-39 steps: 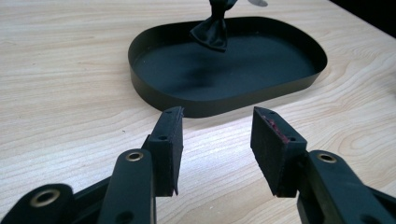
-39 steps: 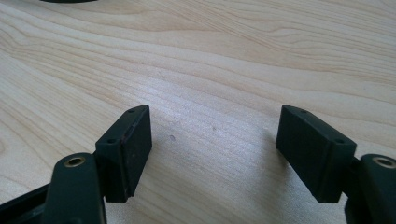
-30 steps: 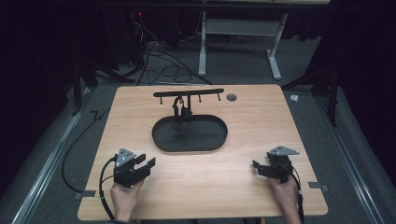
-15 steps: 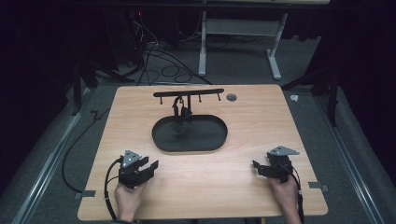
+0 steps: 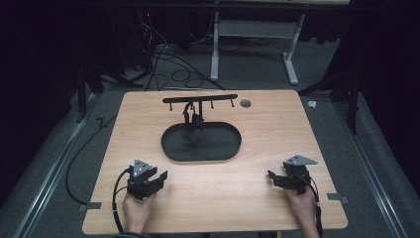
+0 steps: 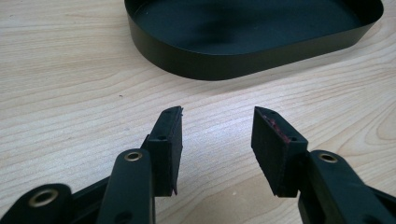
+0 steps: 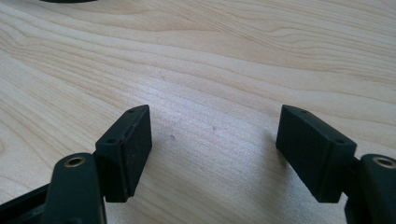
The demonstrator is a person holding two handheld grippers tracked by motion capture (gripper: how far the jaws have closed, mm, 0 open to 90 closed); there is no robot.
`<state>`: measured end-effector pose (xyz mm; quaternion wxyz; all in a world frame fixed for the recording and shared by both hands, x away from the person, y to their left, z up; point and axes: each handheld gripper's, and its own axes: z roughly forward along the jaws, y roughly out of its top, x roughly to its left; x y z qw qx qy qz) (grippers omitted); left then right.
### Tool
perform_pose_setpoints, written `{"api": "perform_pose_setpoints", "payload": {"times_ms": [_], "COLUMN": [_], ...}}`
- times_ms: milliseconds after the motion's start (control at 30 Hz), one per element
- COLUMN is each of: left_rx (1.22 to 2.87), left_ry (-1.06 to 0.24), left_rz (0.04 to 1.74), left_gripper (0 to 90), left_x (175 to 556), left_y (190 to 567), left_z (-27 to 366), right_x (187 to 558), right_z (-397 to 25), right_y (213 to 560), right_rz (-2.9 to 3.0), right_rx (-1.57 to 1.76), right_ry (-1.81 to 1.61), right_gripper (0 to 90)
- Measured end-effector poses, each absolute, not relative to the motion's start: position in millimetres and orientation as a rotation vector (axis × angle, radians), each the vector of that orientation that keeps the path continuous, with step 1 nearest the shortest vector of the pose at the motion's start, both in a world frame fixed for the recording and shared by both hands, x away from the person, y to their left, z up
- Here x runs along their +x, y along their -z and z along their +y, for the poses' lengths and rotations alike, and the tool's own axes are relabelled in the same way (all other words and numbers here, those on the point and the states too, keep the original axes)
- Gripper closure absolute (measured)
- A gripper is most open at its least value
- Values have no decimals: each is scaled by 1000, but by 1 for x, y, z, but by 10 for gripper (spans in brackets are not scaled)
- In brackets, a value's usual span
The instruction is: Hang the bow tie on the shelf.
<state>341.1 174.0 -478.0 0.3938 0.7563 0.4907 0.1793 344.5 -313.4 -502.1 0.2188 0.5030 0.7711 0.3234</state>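
The desk (image 5: 257, 198) is a pale wood-grain board with rounded corners, set in a dark room on grey carpet. Both hand-held grippers rest low over its near edge, well apart from each other.

The left hand-held gripper (image 5: 157, 178) has its jaws apart with nothing between them; in the left gripper view (image 6: 217, 126) bare wood shows in the gap. Ahead of it and a little to its right sits a black oval tray (image 5: 218, 151), near but not touching; the left gripper view shows the tray's low wall (image 6: 196, 60) just beyond the jaw tips.

The right hand-held gripper (image 5: 273, 178) is also spread wide and holds nothing; its own view (image 7: 215, 123) shows plain grain between the pads. The tray lies ahead of it and to its left, farther off than from the left one.

From the tray's far part rises a thin black stand (image 5: 199, 101) with a crossbar bearing small pegs, and a dark item hanging at its middle, too small to make out. A small grey disc (image 5: 245, 103) is set in the desk just right of the bar.

Beyond the desk, well ahead of both grippers, cables (image 5: 173, 69) lie looped on the floor beside the white legs of another table (image 5: 255, 34). Metal rails (image 5: 49, 168) run along the floor at each side.
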Motion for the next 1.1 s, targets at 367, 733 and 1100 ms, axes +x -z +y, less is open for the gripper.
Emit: {"api": "perform_pose_setpoints", "payload": {"times_ms": [367, 733, 1100], "left_rx": [1950, 2005, 1989], "left_ry": [-482, -547, -557], "left_rz": [1258, 1263, 1258], "left_gripper": [515, 471, 454], "left_x": [346, 346, 344], "left_y": [488, 505, 507], "left_z": [170, 161, 161], "right_x": [345, 345, 344], "right_z": [-313, -313, -313], "right_y": [502, 502, 502], "right_rz": [2134, 2134, 2134], "right_rx": [1392, 1393, 1392], "right_ry": [-895, -895, -894], "right_gripper": [280, 280, 280]}}
